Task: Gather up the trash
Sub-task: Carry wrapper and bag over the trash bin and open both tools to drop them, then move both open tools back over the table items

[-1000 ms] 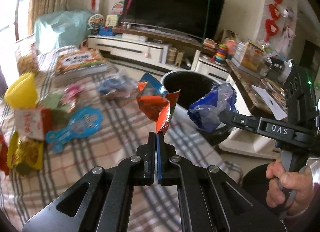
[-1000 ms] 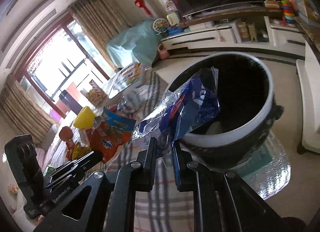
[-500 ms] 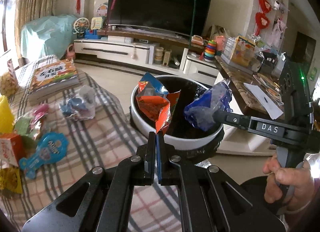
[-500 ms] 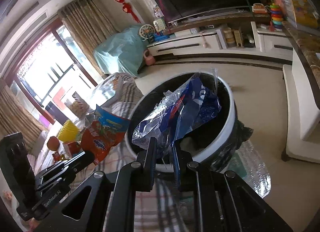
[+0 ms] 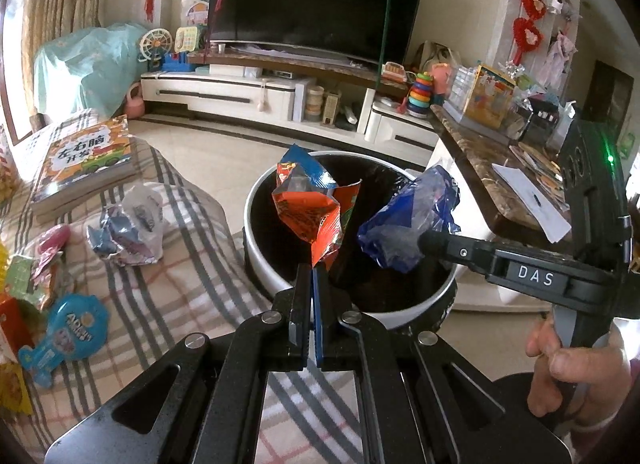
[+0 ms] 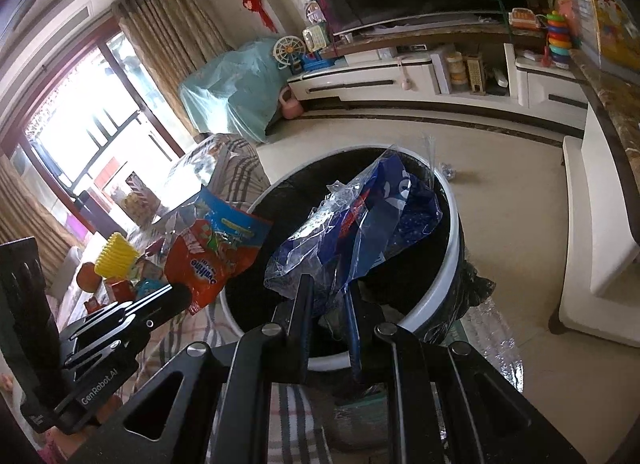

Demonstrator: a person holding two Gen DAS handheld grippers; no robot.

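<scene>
My left gripper (image 5: 312, 270) is shut on an orange and blue snack wrapper (image 5: 312, 207), held up over the near rim of a round trash bin (image 5: 260, 260) with a white rim and black liner. To its right, my right gripper (image 5: 424, 242) is shut on a crumpled blue and clear plastic bag (image 5: 408, 219) above the bin's opening. In the right wrist view the right gripper (image 6: 326, 284) pinches the blue bag (image 6: 360, 223) over the bin (image 6: 444, 296), and the left gripper (image 6: 180, 292) holds the orange wrapper (image 6: 212, 256) at the bin's left edge.
A plaid-covered table (image 5: 188, 280) at left carries a crumpled plastic wrapper (image 5: 132, 229), a book (image 5: 84, 159), a blue fish-shaped packet (image 5: 68, 332) and other snack packets. A marble-topped counter (image 5: 480, 159) stands right of the bin, a TV cabinet (image 5: 256, 91) behind. A hand (image 5: 568, 360) grips the right gripper's handle.
Both grippers have carried their wrappers from over the table toward the bin, which now sits nearer and directly beneath them. Both stay shut on their loads.
</scene>
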